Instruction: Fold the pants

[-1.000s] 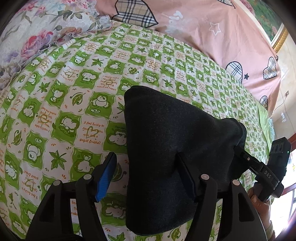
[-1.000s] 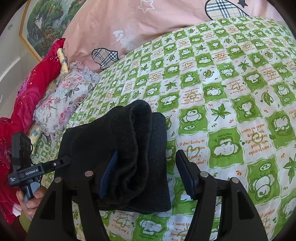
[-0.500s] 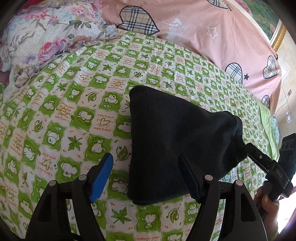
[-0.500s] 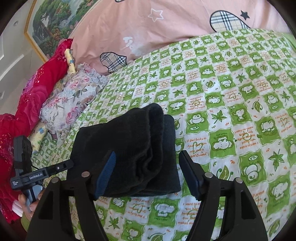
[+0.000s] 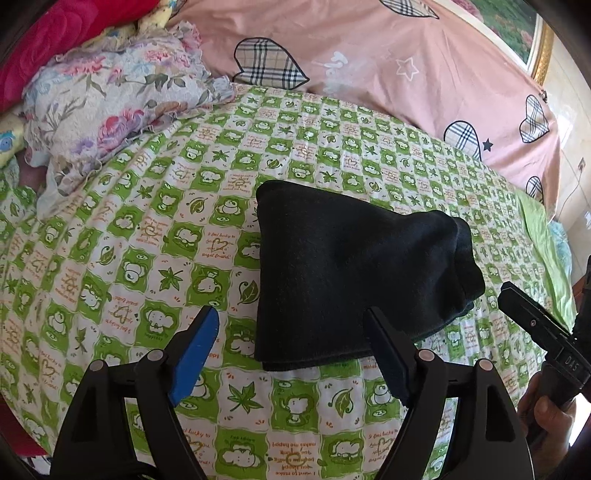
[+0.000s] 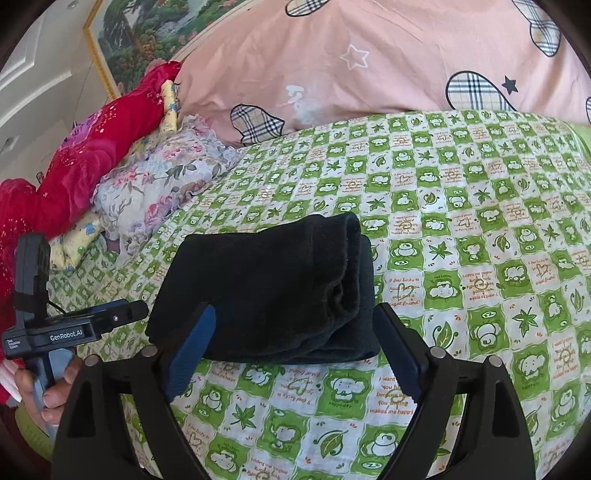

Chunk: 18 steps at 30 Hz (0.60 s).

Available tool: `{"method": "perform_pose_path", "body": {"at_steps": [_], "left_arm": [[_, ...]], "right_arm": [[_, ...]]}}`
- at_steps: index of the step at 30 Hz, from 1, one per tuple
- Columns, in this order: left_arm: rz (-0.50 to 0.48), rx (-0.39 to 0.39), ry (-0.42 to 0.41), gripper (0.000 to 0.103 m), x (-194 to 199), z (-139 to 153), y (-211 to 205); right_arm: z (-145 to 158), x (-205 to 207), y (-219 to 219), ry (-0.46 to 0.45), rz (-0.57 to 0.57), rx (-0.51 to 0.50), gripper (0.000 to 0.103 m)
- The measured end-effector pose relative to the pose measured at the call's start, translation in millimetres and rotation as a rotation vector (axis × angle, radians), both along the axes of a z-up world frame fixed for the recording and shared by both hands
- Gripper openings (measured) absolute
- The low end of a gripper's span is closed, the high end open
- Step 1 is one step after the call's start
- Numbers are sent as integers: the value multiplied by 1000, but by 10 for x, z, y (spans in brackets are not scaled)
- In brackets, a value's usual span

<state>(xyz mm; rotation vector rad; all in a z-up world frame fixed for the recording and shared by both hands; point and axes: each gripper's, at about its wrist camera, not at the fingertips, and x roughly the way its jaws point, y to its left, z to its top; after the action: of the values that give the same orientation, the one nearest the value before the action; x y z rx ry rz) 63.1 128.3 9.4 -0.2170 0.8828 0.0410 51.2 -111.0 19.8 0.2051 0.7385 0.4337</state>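
The black pants [image 5: 351,280] lie folded into a thick bundle on the green-and-white patterned bedsheet [image 5: 147,258]. They also show in the right wrist view [image 6: 273,291], with the stacked folded edges facing right. My left gripper [image 5: 291,332] is open and empty, held just short of the bundle's near edge. My right gripper [image 6: 295,332] is open and empty, its fingers on either side of the bundle's near edge without touching it. Each gripper's handle shows in the other's view, the right one [image 5: 546,343] and the left one [image 6: 74,328].
A pink duvet with plaid hearts [image 6: 369,66] lies along the far side of the bed. A floral pillow [image 5: 110,96] and a red quilt [image 6: 74,162] are piled at the head end. A framed picture [image 6: 147,33] hangs on the wall.
Both grippers have drawn back from the folded pants, which now lie free on the bed. The bundle has settled flat and looks smaller in both views.
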Motion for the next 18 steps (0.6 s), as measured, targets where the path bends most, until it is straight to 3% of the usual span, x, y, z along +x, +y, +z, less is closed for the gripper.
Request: {"method": "perform_pose_path", "body": {"at_steps": [18], "left_arm": [[22,113,-56,82,-302,63,-105]], "right_arm": [[48,-276,272,-84,55,-106,97]]}}
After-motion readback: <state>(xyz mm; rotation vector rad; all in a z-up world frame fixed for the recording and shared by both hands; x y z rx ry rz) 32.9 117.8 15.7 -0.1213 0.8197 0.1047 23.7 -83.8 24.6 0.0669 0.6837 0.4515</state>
